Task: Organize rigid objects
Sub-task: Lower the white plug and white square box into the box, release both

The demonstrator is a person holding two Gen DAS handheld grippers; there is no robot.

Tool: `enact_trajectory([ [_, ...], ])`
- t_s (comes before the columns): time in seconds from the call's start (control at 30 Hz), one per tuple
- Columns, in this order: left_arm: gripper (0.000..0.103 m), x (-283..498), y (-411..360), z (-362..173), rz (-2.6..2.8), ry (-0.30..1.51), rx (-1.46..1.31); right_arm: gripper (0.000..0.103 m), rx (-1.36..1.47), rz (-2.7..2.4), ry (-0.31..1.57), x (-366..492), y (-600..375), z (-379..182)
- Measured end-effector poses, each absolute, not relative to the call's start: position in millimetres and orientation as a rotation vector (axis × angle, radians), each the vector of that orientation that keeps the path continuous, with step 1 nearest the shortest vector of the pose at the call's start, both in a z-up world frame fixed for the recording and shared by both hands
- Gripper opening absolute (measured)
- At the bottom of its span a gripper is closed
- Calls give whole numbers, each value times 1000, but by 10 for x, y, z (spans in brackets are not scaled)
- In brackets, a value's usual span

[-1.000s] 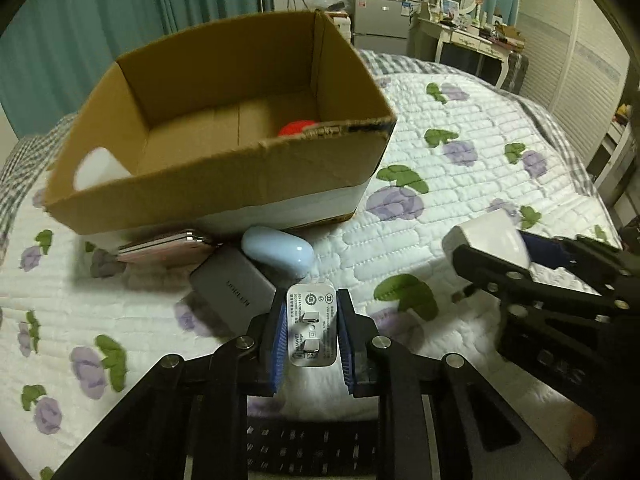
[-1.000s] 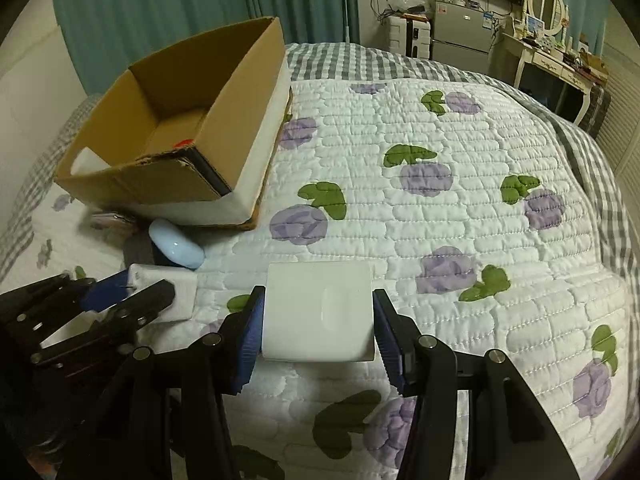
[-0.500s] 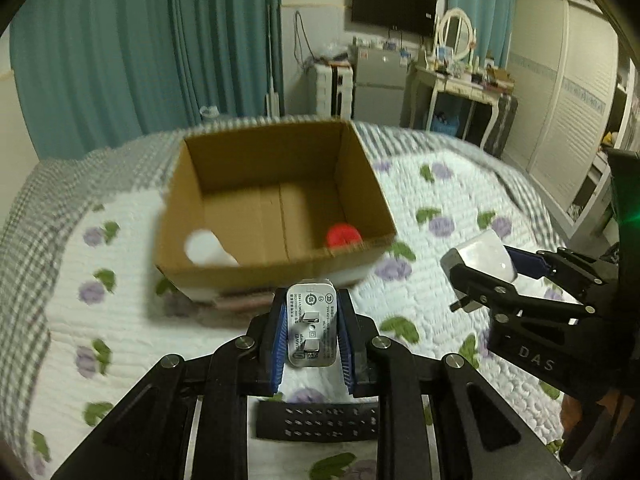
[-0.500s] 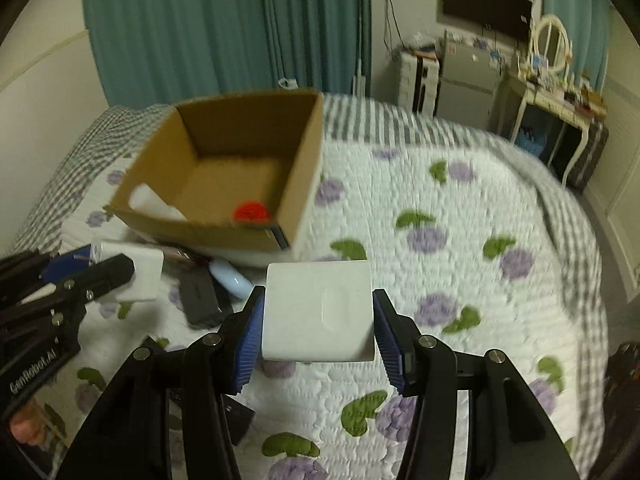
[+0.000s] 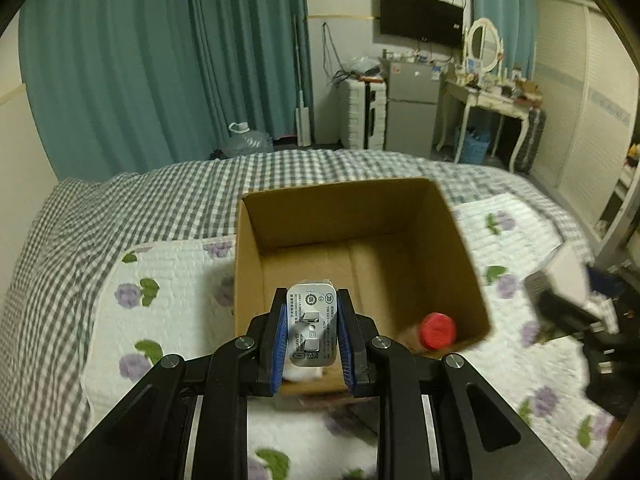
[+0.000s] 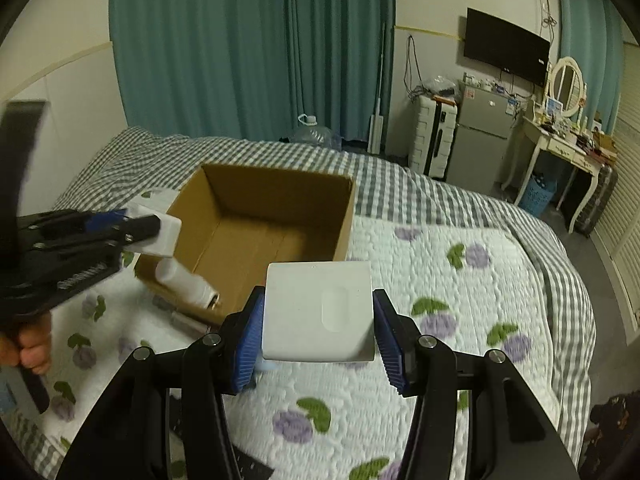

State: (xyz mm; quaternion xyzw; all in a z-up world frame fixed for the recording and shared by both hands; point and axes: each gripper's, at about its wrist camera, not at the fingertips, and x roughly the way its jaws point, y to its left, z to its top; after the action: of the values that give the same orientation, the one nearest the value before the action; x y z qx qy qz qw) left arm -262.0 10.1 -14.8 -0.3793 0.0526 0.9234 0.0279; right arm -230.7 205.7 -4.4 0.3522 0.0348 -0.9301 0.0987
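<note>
My left gripper (image 5: 312, 332) is shut on a small white charger (image 5: 311, 330), held over the near edge of the open cardboard box (image 5: 360, 216) on the bed. Inside the box lie a red-capped bottle (image 5: 438, 330) and a white bottle (image 6: 186, 280). My right gripper (image 6: 318, 316) is shut on a white square box (image 6: 318, 310), held above the quilt right of the cardboard box (image 6: 280, 200). In the right wrist view the left gripper (image 6: 160, 226) with its charger (image 6: 164, 232) hangs at the box's left wall. The right gripper (image 5: 560, 288) shows blurred at the left wrist view's right edge.
The floral quilt (image 6: 460, 280) covers the bed over a checked sheet (image 5: 120, 208). Small items lie on the quilt in front of the box (image 6: 180, 320). A dark flat thing (image 6: 256, 468) lies under the right gripper. Beyond the bed stand curtains, a fridge and a dressing table.
Both grippers rose with their loads. The left one moved forward until its charger is over the box's near edge; the items in front of the box dropped out of its view.
</note>
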Motion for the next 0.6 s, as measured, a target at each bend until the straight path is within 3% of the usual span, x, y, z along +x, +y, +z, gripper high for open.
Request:
enact_trajectory([
  [0.3,23,-3152,0,-511,2836,178,-1237,51,981,-2727,154,-2812,1894,-60],
  [0.4,27,-3194,12,-554,2829,200,-1238,51,984,-2716,163,-2964,1821,-136],
  [0.5,64,-3194,-13,-529,2859,204,-1196,51,981,-2705,158,-3078,1781,-173],
  [0.6,64,-3154,-53,-459,2893,193,-1144,51,969,-2706,152,-3191,1736,-181],
])
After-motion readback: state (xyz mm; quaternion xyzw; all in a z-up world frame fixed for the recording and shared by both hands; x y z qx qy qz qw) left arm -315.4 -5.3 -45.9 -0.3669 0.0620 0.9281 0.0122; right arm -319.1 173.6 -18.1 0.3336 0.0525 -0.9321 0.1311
